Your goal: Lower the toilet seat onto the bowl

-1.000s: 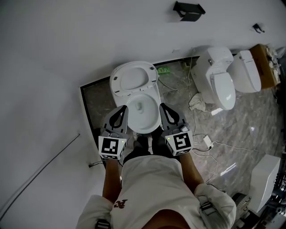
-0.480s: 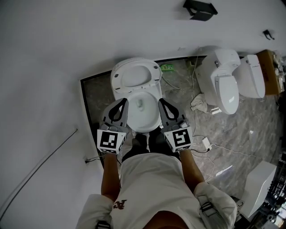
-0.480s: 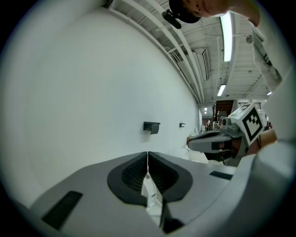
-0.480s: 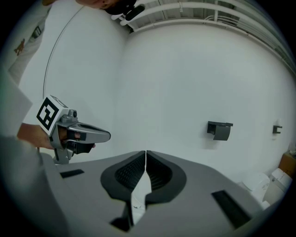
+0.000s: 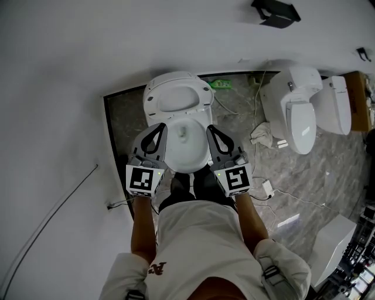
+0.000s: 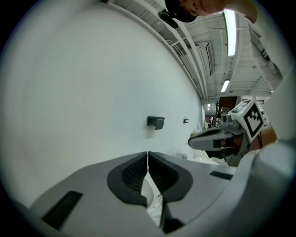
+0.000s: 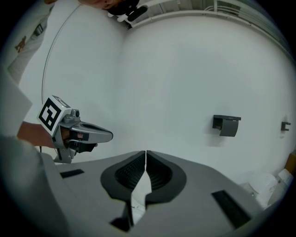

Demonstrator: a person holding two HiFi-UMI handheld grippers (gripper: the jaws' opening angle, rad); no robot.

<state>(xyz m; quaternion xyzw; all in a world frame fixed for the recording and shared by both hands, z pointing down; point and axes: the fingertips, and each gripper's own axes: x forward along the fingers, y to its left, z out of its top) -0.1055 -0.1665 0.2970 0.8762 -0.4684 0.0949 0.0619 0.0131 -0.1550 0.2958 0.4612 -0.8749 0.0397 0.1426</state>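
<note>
Toilet seat (image 5: 157,96) raised, upper centre of the frame.
Left gripper (image 5: 159,126) and right gripper (image 5: 211,128), each with jaws pressed together on nothing, flank the bowl (image 5: 186,167) at centre, just below the toilet seat.

Toilets: three. Nearest toilet (image 5: 177,102) ahead; second toilet (image 5: 296,117) and third toilet (image 5: 337,111) off right.
Grippers: two, left gripper (image 5: 160,128) and right gripper (image 5: 210,129).
Marker cubes (image 5: 143,180): two, one per gripper.
Shoes (image 5: 180,184): two.
Black wall holder (image 5: 275,12): one.
Small wall hook (image 5: 363,54): one.
Green object (image 5: 221,84) on floor: one.
Crumpled white rag (image 5: 261,135): one.
Cardboard box (image 5: 362,99): one.
White boxy unit (image 5: 335,246): one.
Cables (image 5: 70,195): several, exact count unclear.
Person: one.
</note>
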